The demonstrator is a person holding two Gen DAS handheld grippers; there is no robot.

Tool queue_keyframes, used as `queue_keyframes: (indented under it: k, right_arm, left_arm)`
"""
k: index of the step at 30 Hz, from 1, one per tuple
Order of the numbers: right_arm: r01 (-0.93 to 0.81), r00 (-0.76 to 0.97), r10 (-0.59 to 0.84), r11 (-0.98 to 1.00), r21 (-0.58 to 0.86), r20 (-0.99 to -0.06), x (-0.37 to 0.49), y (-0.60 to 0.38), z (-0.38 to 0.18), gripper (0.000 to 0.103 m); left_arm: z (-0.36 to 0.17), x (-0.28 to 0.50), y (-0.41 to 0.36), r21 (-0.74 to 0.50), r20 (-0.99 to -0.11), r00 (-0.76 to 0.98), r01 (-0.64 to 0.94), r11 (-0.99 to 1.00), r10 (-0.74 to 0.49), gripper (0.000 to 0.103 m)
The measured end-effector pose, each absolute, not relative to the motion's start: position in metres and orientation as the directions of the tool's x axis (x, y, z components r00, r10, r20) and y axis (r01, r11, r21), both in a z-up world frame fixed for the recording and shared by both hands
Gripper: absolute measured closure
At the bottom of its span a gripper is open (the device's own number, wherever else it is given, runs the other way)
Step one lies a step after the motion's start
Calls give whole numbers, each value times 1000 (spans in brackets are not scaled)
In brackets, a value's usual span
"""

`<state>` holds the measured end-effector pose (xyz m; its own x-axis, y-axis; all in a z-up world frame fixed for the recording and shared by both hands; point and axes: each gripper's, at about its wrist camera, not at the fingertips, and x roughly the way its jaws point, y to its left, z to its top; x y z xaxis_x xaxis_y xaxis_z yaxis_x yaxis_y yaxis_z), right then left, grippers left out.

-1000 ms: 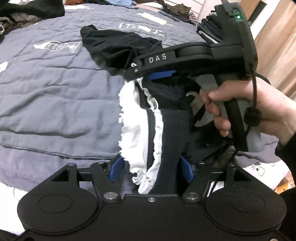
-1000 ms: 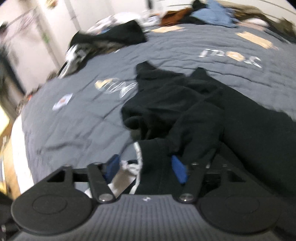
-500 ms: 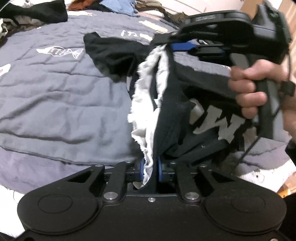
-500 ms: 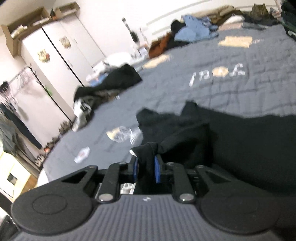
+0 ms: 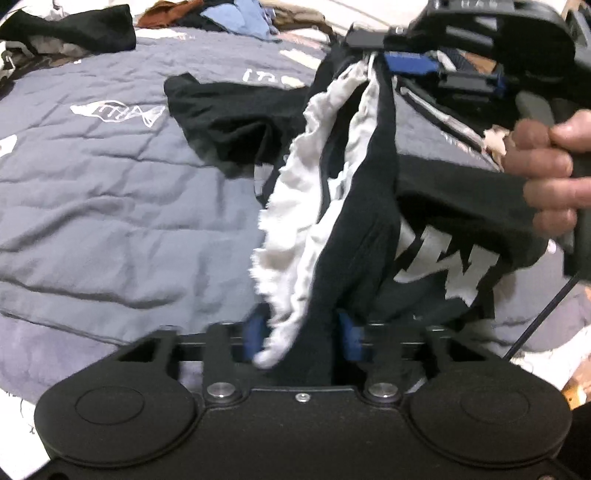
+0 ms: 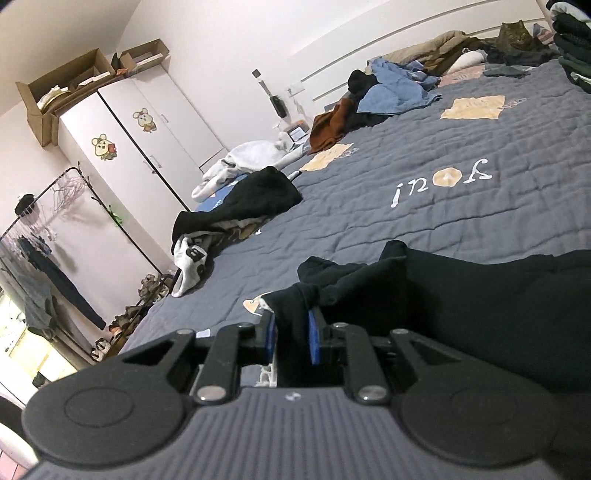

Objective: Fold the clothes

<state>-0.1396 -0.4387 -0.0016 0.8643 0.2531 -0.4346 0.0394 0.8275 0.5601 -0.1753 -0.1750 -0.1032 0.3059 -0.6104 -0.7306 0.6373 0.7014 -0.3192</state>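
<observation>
A black garment (image 5: 362, 221) with a frayed white trim (image 5: 295, 229) and a white letter print (image 5: 424, 254) hangs stretched between both grippers above the bed. My left gripper (image 5: 301, 334) is at its lower end, blue pads apart, with the cloth running loosely between them. In the left wrist view my right gripper (image 5: 406, 62) is up at the top right in a person's hand (image 5: 546, 166), pinching the garment's upper end. In its own view the right gripper (image 6: 291, 332) is shut on a black fold (image 6: 295, 302), and the rest of the garment (image 6: 498, 295) spreads to the right.
A grey quilt (image 6: 443, 147) covers the bed. Loose clothes lie along its far side: a black heap (image 6: 258, 199), a blue and brown pile (image 6: 388, 92). A cat (image 6: 515, 35) sits at the back. A wardrobe (image 6: 147, 129) and clothes rack (image 6: 55, 221) stand left.
The left gripper's pads, pinched on the cloth half a second ago, have spread apart. The right gripper shut on the garment and rose, lifting the upper end.
</observation>
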Motion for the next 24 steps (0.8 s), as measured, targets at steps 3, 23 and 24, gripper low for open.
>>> queue_keyframes:
  k: [3, 23, 24]
  right_arm:
    - [40, 868, 248, 828, 559, -430, -144, -440, 0, 86]
    - [-15, 958, 185, 798, 602, -221, -194, -441, 58, 88]
    - [-19, 960, 182, 801, 598, -213, -197, -438, 62, 88]
  left_arm:
    - [-101, -173, -170, -335, -722, 312, 624, 706, -618, 86]
    - [-19, -197, -142, -282, -562, 389, 740, 611, -730, 89]
    - [-20, -198, -139, -300, -550, 385, 737, 605, -741, 88]
